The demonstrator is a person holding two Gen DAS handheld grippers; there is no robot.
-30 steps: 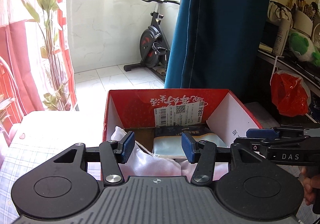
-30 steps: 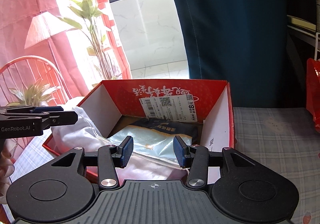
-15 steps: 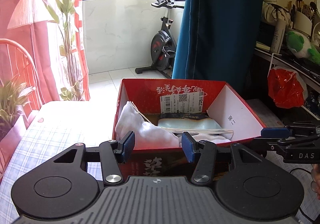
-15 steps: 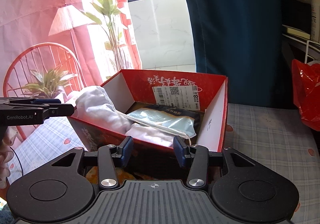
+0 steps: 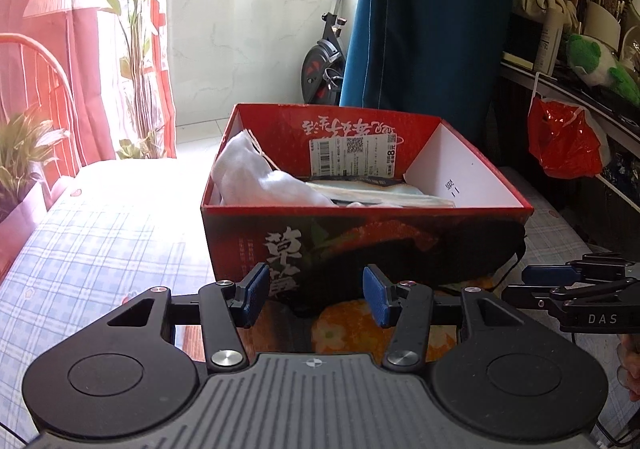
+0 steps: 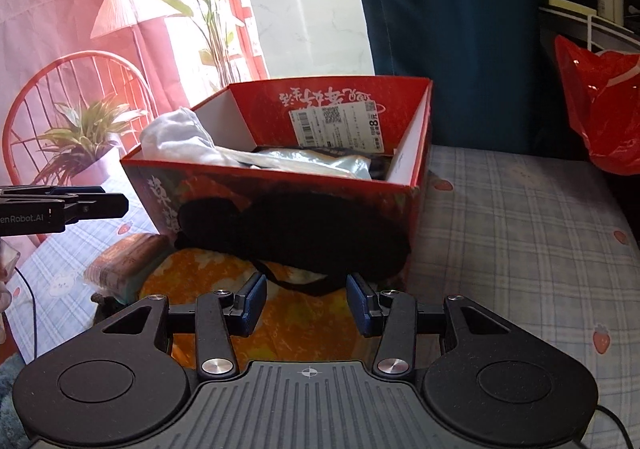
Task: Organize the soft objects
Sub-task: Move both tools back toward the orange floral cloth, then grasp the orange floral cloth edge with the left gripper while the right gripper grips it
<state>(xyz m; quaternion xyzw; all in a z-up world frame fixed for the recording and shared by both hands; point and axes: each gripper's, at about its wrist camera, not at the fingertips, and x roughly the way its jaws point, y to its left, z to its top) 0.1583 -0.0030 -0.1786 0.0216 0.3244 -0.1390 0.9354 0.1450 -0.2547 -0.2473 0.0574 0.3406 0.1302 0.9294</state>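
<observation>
A red cardboard box (image 5: 360,233) (image 6: 416,169) stands on the checked bedsheet. Inside it, a white cloth (image 5: 256,173) (image 6: 176,141) is bunched at the left and a pale blue packet (image 5: 380,193) (image 6: 316,163) lies in the middle. A black soft item (image 5: 420,253) (image 6: 296,237) leans against the box front, on an orange floral cloth (image 5: 352,329) (image 6: 280,317). My left gripper (image 5: 316,299) is open and empty just short of the black item, and it shows at the left in the right wrist view (image 6: 64,207). My right gripper (image 6: 306,303) (image 5: 576,289) is open and empty, with the item's black strap just ahead of it.
A brown wrapped packet (image 6: 124,261) lies left of the orange cloth. A red plastic bag (image 5: 564,141) (image 6: 600,109) hangs at the right under a cluttered shelf. A blue curtain (image 5: 424,21) hangs behind the box. A potted plant (image 6: 80,145) and a red chair stand at the left.
Both grippers have drawn back and down from over the box opening. The box front, the black item and the orange cloth have come into view. Both stay open.
</observation>
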